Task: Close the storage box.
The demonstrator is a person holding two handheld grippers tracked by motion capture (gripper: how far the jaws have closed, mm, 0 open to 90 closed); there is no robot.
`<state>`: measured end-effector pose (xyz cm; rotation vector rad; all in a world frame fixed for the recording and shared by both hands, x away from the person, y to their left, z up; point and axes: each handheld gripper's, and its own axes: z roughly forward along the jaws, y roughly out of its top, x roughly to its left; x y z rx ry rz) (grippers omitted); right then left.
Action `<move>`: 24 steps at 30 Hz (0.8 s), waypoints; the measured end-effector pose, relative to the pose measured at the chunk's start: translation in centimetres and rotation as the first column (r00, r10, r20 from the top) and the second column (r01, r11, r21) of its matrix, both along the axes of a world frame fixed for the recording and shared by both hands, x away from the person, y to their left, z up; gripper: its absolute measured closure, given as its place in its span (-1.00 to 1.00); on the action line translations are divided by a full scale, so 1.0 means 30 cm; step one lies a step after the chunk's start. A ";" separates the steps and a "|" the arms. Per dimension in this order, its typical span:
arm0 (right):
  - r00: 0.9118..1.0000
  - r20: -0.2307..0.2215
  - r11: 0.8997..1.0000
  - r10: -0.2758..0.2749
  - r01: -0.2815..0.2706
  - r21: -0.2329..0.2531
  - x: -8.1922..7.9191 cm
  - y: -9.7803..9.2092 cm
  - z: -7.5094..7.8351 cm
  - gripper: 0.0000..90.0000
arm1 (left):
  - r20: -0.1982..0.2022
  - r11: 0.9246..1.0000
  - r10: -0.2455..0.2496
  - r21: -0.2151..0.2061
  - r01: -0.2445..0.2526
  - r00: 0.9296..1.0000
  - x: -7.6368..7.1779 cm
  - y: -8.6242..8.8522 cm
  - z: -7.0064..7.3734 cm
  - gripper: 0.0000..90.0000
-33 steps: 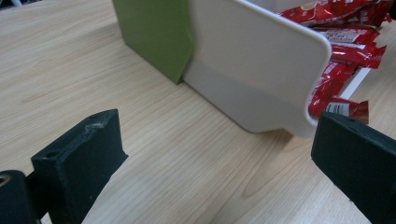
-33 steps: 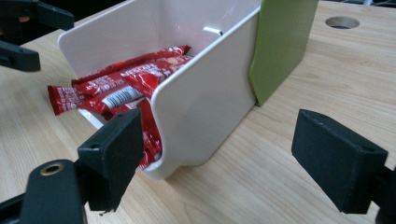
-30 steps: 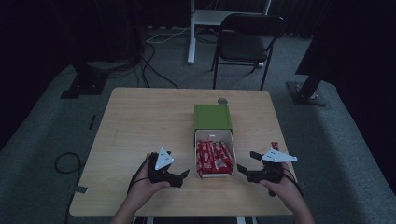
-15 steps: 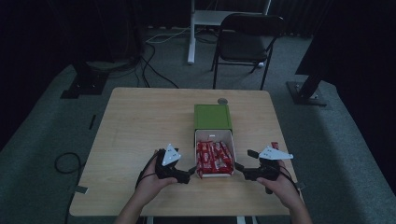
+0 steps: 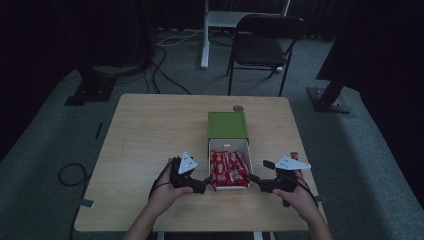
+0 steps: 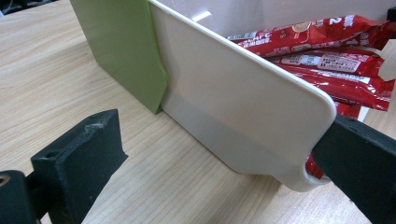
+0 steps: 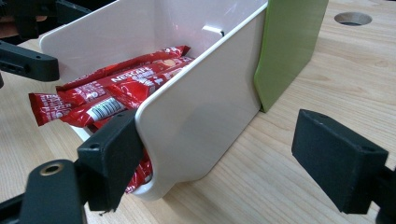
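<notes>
A green box sleeve [image 5: 227, 125] lies on the wooden table [image 5: 150, 140]. A white drawer [image 5: 229, 186] is pulled out of it toward me and holds several red snack packets [image 5: 229, 167]. My left gripper [image 5: 204, 184] is open at the drawer's front left corner. In the left gripper view the drawer's side wall [image 6: 233, 107] stands between the spread jaws of the left gripper [image 6: 219, 154]. My right gripper [image 5: 255, 182] is open at the front right corner. In the right gripper view the right gripper [image 7: 219, 144] straddles the drawer's wall [image 7: 205, 107], with the red packets [image 7: 116, 88] behind.
A round cable hole [image 5: 238, 108] is in the table just behind the sleeve. A small red packet [image 5: 294, 156] lies near the table's right edge. A black folding chair [image 5: 265, 45] stands beyond the far edge.
Both hands have moved inward toward the drawer, so that each gripper's open jaws now sit at a front corner of it. The drawer itself has not moved.
</notes>
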<state>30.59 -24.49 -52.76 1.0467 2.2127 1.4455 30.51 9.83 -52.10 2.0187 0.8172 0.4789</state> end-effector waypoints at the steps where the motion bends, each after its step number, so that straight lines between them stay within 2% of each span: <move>1: 1.000 0.001 1.000 0.000 0.000 0.000 0.001 0.001 0.000 -0.65 | -0.004 1.000 0.002 -0.004 -0.002 1.000 0.002 -0.001 -0.002 -0.93; 5: 1.000 -0.003 1.000 -0.002 0.002 -0.001 0.005 0.001 -0.001 -0.68 | -0.008 1.000 0.004 -0.016 -0.004 1.000 0.010 0.000 0.001 -0.93; 24: 1.000 -0.003 1.000 -0.007 0.007 -0.009 0.031 0.013 0.003 -0.69 | -0.021 0.999 0.035 -0.024 -0.036 0.999 0.047 0.007 0.003 -0.93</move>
